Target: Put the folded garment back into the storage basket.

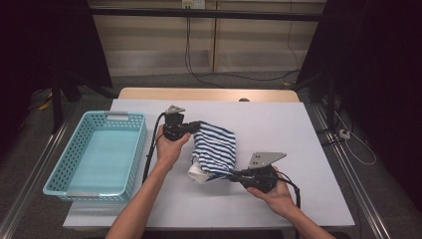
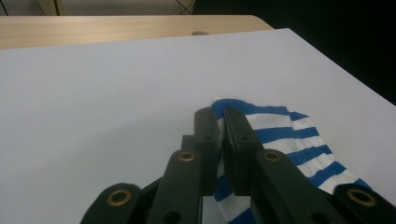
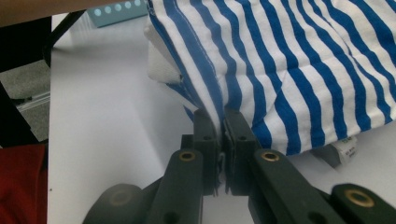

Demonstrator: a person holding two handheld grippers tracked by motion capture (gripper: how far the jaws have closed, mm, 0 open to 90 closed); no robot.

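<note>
Closest to the person, the right gripper [image 1: 233, 175] is lying low over the white table [image 1: 298, 129], held in the person's right hand [image 1: 276, 195]. Its 2 black jaws are squeezing tight on the near edge of a blue and white striped cloth [image 1: 215, 147]. In the right gripper view, the right gripper [image 3: 221, 122] is pinching a thin fold of the striped cloth [image 3: 299, 65], and a bit of white cloth [image 3: 161, 70] is peeking out from under the stripes.

A little farther away, the striped cloth is sitting bunched up near the middle of the table, between the 2 grippers.

At the far side of the cloth, the left gripper [image 1: 198, 126] is biting the far edge, held in the left hand [image 1: 170, 147]. In the left gripper view, the left gripper [image 2: 221, 119] is closing its jaws on the striped cloth [image 2: 289, 135], with the edge poking up between them.

Off to the left, a light blue basket [image 1: 134, 149] is sitting on the table, well apart from the cloth.
</note>
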